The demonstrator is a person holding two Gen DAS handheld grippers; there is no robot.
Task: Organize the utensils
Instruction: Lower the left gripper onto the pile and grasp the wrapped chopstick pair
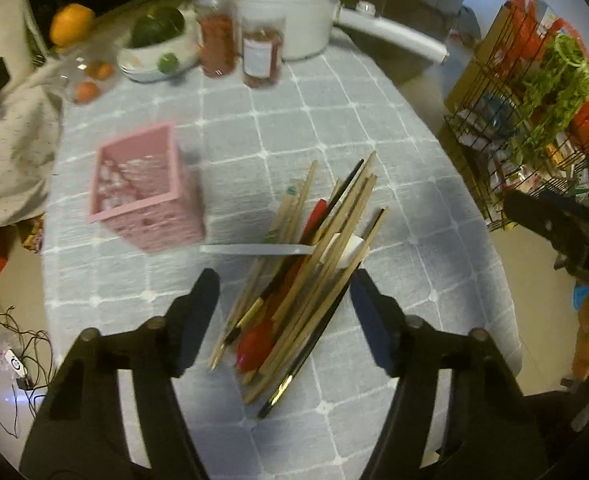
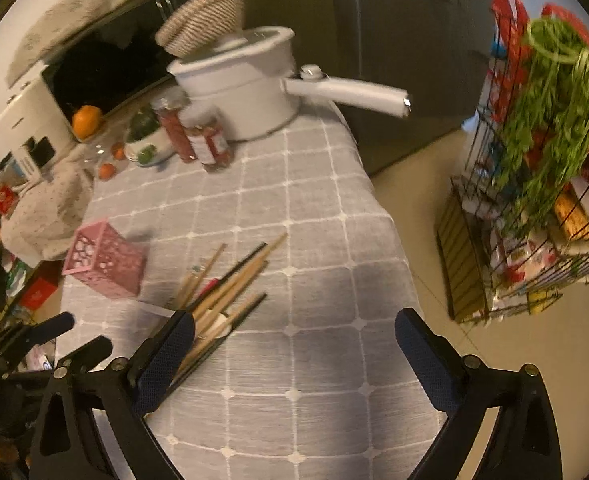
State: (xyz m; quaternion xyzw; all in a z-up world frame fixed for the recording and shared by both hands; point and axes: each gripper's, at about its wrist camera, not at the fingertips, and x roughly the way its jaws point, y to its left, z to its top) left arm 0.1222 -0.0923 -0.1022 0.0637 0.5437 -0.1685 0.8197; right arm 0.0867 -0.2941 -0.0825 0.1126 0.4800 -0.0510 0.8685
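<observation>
A pile of wooden and black chopsticks [image 1: 314, 264] with a red utensil [image 1: 258, 340] and a white spoon [image 1: 346, 250] lies on the grey checked tablecloth [image 1: 294, 120]. My left gripper [image 1: 284, 304] is open, its fingers either side of the pile's near end, just above it. A pink perforated holder [image 1: 150, 196] stands upright to the left of the pile. In the right wrist view the pile [image 2: 222, 284] lies left of my open, empty right gripper [image 2: 294, 344], and the pink holder [image 2: 102, 260] is further left.
A white pot with a long handle [image 1: 286, 12], two red jars [image 1: 238, 48], a bowl of vegetables [image 1: 158, 48] and oranges [image 1: 72, 24] stand at the table's far end. A cloth bundle [image 1: 10, 152] lies at left. A wire rack with greens [image 2: 542, 160] stands on the floor at right.
</observation>
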